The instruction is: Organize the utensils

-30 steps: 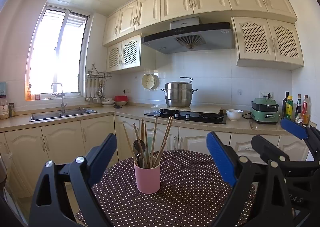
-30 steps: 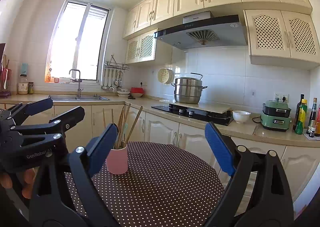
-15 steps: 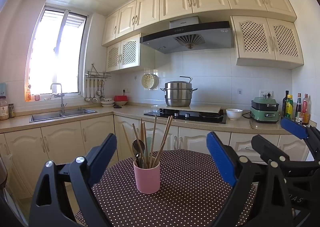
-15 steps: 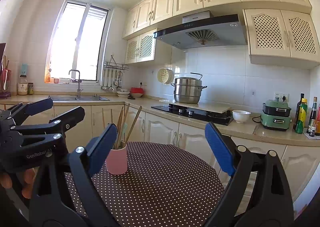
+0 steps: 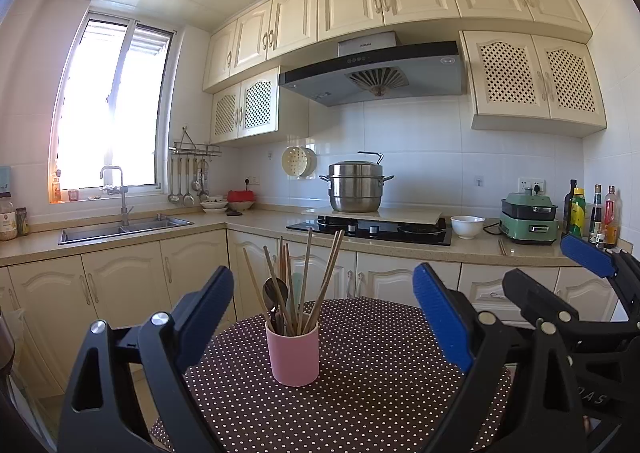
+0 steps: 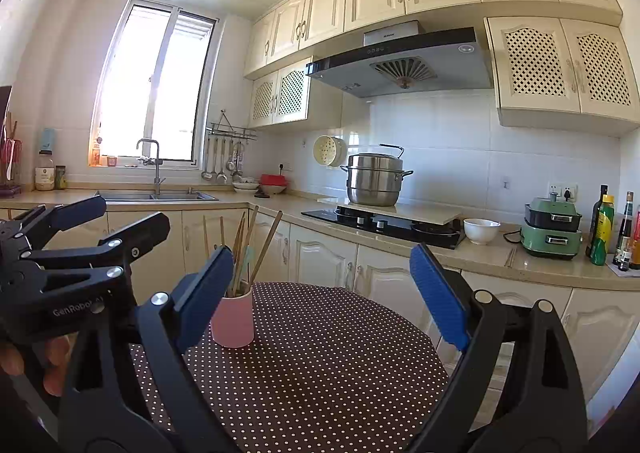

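Observation:
A pink cup (image 5: 293,353) stands on a round table with a brown white-dotted cloth (image 5: 380,381). It holds several wooden chopsticks (image 5: 306,277) and a dark spoon (image 5: 275,291). My left gripper (image 5: 324,317) is open, above the table's near edge, with the cup framed between its blue pads. In the right wrist view the cup (image 6: 234,319) sits just past the left blue pad, and my right gripper (image 6: 322,293) is open and empty. The left gripper (image 6: 80,253) shows there at the left, held by a hand (image 6: 36,361). The right gripper (image 5: 580,285) appears at the right of the left wrist view.
Behind the table runs an L-shaped counter (image 5: 472,249) with a sink (image 5: 124,225), a hob with a steel pot (image 5: 355,187), a white bowl (image 5: 467,226), a green cooker (image 5: 529,217) and bottles (image 5: 592,213). Ladles hang on a wall rack (image 5: 188,181).

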Demonstrator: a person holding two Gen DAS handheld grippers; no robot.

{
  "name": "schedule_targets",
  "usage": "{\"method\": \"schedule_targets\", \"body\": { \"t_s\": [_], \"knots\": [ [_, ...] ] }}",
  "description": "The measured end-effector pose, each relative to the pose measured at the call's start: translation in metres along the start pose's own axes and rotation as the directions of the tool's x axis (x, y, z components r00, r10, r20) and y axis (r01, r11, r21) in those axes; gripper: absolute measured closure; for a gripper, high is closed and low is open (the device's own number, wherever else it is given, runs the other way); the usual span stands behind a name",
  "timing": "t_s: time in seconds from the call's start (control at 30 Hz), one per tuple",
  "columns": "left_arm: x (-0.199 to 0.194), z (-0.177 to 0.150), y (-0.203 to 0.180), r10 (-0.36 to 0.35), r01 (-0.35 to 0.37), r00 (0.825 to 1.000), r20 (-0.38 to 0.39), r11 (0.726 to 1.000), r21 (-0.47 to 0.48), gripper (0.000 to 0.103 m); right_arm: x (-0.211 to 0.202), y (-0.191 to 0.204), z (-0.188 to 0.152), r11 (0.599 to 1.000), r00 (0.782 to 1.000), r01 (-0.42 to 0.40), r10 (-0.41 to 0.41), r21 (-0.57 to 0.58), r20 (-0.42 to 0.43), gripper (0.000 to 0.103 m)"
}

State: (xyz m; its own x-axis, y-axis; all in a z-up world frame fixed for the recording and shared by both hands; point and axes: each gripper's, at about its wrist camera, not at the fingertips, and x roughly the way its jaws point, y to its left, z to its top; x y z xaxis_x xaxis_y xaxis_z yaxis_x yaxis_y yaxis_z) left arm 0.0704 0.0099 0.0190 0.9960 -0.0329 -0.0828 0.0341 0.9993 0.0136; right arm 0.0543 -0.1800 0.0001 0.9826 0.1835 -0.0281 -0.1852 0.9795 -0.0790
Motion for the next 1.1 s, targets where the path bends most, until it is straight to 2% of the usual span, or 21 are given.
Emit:
{"method": "schedule_targets", "body": {
  "t_s": [1.1],
  "knots": [
    [0.0009,-0.0054,-0.0031,-0.007,0.007,1.0,-0.012,1.0,0.009,0.014,-0.0027,-0.0002,-0.0041,1.0,1.0,0.008,-0.008,0.012,-0.015,0.015]
  ]
}}
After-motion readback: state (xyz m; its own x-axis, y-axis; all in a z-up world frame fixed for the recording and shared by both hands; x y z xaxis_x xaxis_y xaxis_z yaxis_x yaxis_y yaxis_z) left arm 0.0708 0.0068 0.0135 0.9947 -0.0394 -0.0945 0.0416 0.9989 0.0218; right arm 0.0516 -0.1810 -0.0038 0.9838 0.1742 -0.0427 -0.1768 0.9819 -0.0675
